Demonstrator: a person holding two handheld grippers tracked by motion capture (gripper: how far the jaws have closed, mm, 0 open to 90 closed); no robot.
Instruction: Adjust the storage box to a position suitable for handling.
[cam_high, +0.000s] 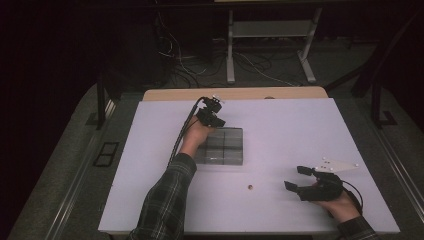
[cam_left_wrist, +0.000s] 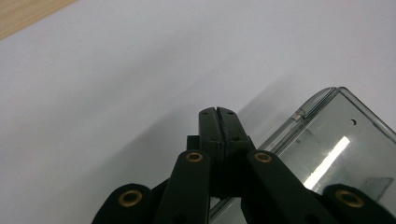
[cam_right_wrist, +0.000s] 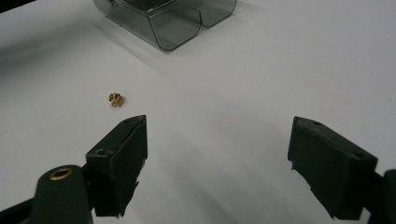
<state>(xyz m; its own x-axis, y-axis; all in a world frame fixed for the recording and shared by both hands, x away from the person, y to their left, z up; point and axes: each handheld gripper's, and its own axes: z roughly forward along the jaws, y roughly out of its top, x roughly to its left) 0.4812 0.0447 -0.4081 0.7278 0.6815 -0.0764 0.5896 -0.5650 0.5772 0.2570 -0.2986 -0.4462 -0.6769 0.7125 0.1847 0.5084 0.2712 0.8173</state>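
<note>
Left hand-held gripper (cam_high: 216, 121) closed over box (cam_high: 231, 145).

I see a clear, smoky plastic box (cam_high: 223, 146) lying flat near the middle of the white surface (cam_high: 300, 130), a bit toward the far edge. Walls split it into small rooms. A tiny brown-orange thing (cam_high: 250, 187) lies alone nearer the front edge, apart from the box.
</note>
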